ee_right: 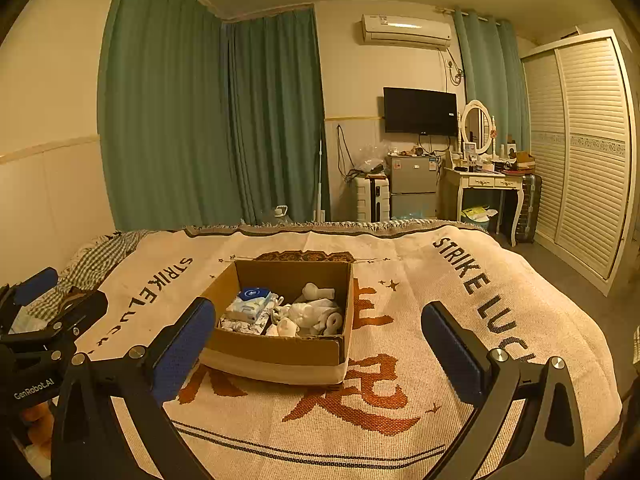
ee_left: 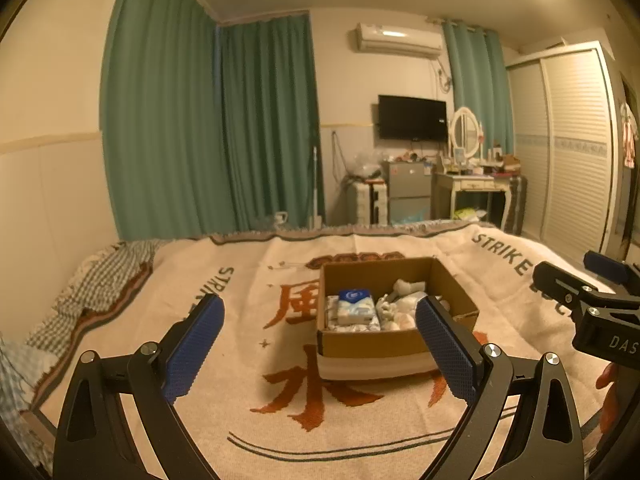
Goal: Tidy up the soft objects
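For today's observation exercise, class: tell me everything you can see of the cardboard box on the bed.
The cardboard box is brown, rectangular and open-topped, with a pale band along its near base. It sits flat on the patterned blanket, near the middle of the bed. Inside lie a blue-and-white tissue pack on the left and a heap of white soft items on the right. Neither pair of tongs touches it.

Box [ee_left: 400, 344] contents — partly hidden.

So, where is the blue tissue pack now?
The tissue pack lies inside the cardboard box on the bed blanket, in its left half, beside the white soft things.
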Action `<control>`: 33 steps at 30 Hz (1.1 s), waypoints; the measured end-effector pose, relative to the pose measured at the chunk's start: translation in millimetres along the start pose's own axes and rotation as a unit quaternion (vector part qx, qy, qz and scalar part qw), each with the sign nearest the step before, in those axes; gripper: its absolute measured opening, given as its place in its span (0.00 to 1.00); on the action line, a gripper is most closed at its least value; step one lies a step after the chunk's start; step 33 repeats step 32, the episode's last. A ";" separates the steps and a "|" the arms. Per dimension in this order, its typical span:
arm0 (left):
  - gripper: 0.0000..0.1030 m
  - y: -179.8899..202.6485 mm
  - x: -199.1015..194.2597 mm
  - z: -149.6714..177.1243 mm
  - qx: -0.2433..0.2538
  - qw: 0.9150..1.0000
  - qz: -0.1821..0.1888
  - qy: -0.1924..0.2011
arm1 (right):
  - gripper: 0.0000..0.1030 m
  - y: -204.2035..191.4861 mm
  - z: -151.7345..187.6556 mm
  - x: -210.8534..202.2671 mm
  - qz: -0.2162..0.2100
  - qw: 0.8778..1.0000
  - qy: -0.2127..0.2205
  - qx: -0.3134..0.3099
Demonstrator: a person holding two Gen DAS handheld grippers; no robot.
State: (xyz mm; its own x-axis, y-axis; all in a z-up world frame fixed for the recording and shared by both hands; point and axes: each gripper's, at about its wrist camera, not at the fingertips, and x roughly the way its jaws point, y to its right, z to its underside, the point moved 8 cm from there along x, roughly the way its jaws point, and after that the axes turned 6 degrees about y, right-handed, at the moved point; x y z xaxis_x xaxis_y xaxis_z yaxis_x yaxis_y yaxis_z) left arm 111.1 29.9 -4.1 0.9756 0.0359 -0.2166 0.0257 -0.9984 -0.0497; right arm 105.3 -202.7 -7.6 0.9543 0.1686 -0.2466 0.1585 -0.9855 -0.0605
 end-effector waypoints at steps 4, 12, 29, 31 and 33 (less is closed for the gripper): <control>0.95 0.1 0.6 -0.2 -0.001 1.000 -0.004 -0.003 | 1.00 -0.7 0.3 0.0 -0.001 1.000 -0.001 0.000; 0.95 -0.9 0.8 1.2 0.001 1.000 -0.008 -0.005 | 1.00 -3.6 1.5 2.2 -0.001 1.000 -0.004 -0.004; 0.95 -2.7 -0.1 4.1 -0.001 1.000 -0.013 -0.010 | 1.00 -3.9 8.1 7.2 0.000 1.000 -0.013 -0.002; 0.95 -2.6 -0.5 4.4 -0.001 1.000 -0.019 -0.010 | 1.00 -4.1 8.9 7.2 0.000 1.000 -0.014 -0.002; 0.95 -2.4 -0.6 4.6 0.001 1.000 -0.020 -0.010 | 1.00 -4.4 9.4 7.4 0.000 1.000 -0.014 -0.002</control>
